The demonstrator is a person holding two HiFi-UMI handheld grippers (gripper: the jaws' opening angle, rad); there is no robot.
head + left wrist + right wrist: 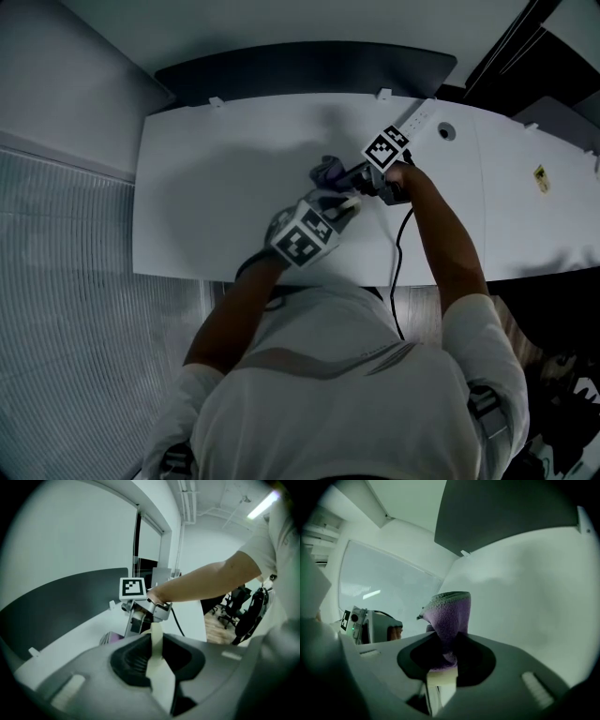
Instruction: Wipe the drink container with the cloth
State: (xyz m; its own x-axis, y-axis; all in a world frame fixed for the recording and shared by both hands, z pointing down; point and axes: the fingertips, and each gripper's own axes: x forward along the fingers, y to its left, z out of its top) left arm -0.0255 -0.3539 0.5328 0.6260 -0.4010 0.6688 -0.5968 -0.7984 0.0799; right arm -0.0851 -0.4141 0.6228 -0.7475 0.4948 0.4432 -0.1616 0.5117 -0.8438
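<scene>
White worktop (216, 187), long, rounded far-left corner, bare over most of the left half. Seam near the right end; the section past it carries a small yellow sticker (541, 177). Dark back panel (300, 64) stands along the far edge, with two small white clips (215, 101) at that edge. White power strip (424, 112) lies at far right, round grommet hole (446, 131) just beside it. Black cable (397, 246) runs over the near edge.

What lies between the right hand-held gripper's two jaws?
A purple cloth, pinched by the right hand-held gripper and standing up above it; the right gripper view shows this.
</scene>
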